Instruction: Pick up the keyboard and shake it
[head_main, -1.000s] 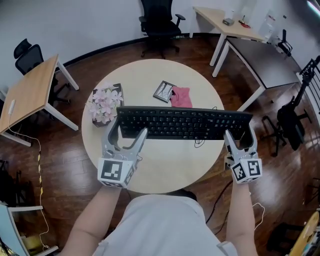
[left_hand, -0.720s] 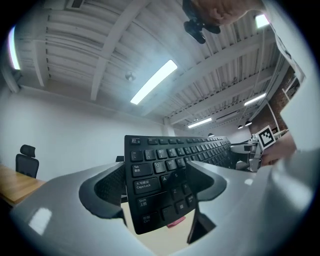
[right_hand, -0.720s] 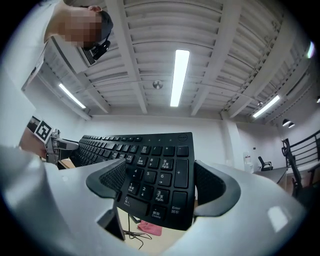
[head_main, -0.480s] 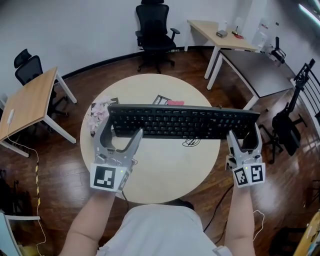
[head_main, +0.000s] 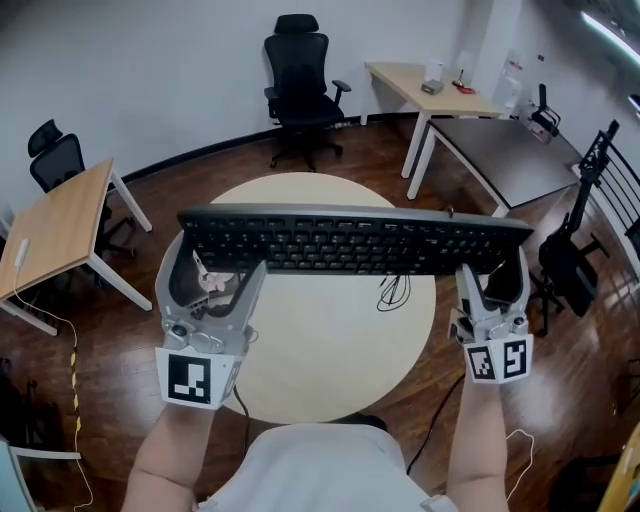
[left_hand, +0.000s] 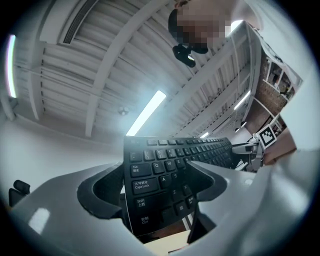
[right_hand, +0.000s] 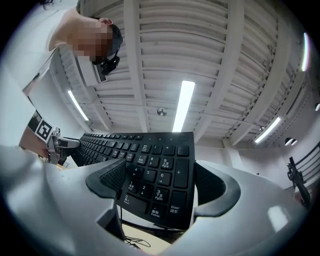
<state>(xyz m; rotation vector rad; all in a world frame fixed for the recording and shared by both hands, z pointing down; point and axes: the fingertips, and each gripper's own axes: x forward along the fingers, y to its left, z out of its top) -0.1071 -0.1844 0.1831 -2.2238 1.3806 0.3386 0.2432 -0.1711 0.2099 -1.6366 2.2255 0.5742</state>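
A long black keyboard (head_main: 350, 240) hangs level in the air above the round beige table (head_main: 330, 340), its cable (head_main: 395, 292) dangling down to the tabletop. My left gripper (head_main: 215, 262) is shut on the keyboard's left end, one jaw on each long edge. The right gripper (head_main: 492, 272) is shut on its right end in the same way. In the left gripper view the keyboard (left_hand: 165, 170) sits between the jaws at the Caps Lock side. The right gripper view shows the number pad (right_hand: 155, 175) clamped between its jaws, with ceiling lights behind.
Pink flowers (head_main: 213, 284) peek out between the left jaws under the keyboard. A black office chair (head_main: 300, 80) stands beyond the table. A wooden desk (head_main: 50, 225) is at the left; a beige desk (head_main: 430, 90) and a dark table (head_main: 500, 150) are at the right.
Both grippers have raised the keyboard from just above the table toward the camera. It now covers the pink cloth and small frame, and the cable hangs free.
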